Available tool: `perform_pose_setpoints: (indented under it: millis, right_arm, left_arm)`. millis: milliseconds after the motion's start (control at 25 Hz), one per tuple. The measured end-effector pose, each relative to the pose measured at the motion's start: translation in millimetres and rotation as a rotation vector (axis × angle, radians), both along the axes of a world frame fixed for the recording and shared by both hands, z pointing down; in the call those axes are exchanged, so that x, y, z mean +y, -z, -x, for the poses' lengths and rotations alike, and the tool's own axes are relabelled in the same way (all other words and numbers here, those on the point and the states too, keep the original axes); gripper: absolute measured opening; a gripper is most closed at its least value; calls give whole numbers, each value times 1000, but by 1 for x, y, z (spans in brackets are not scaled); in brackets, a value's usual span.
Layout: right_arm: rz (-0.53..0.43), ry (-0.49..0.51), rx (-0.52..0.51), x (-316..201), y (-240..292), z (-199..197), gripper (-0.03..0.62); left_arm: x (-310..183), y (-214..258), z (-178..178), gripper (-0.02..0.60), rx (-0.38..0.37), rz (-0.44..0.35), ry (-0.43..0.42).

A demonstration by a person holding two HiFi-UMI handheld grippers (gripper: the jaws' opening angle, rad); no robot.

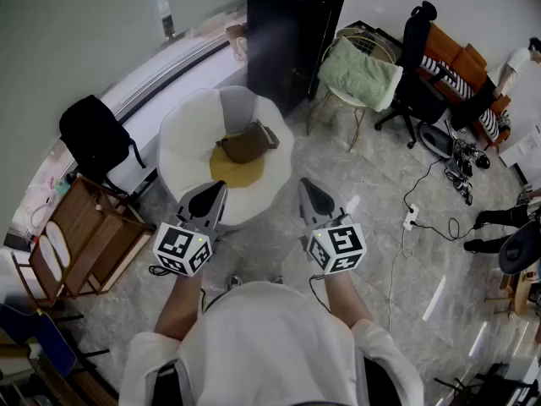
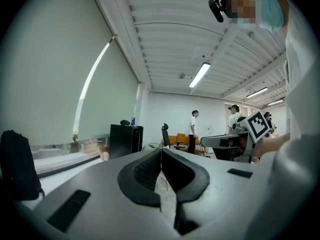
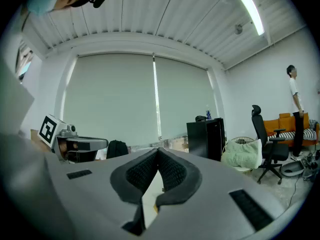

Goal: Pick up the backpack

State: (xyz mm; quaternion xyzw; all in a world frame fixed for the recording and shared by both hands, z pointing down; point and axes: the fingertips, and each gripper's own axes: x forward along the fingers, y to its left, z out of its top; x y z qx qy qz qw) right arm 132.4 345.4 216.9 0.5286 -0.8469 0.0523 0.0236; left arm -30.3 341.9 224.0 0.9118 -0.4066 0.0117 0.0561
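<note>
We see the black backpack (image 1: pixel 95 135) upright by the window ledge, well off to our front-left. Our left tongs (image 1: pixel 205 201) and right tongs (image 1: pixel 315 198) are pressed together and empty, and the left is nearer.

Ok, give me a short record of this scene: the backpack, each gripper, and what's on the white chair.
backpack: black backpack, by the window ledge at the head view's left, untouched
left gripper: jaws together, nothing between them
right gripper: jaws together, nothing between them
white chair: ahead of both grippers, holds a yellow cushion and a brown bag
pick-up: not yet done
</note>
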Motion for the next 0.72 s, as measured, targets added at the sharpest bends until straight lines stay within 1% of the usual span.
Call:
perform_pose_setpoints:
  millis: [160,280,440,560,720]
  right_arm:
    - [3,14,-3,3,-1,0,28]
    - [4,41,-38,3,-1,1,29]
    - [-10,24,-18,1,-2,-7,29]
    - [-2,8,-24,0,-5,-17,29]
    - [-2,18,-35,-2,-6,-27,29]
  left_arm:
    - [3,-1,-3,32,-3,0,-2]
    - [3,-2,-5,32,-2,7,0]
    - [2,-5,-11,32,-5,15,3]
    - [2,-6,-18,32,-6,17,9]
    - [0,-6,-28,32,-2,13,20]
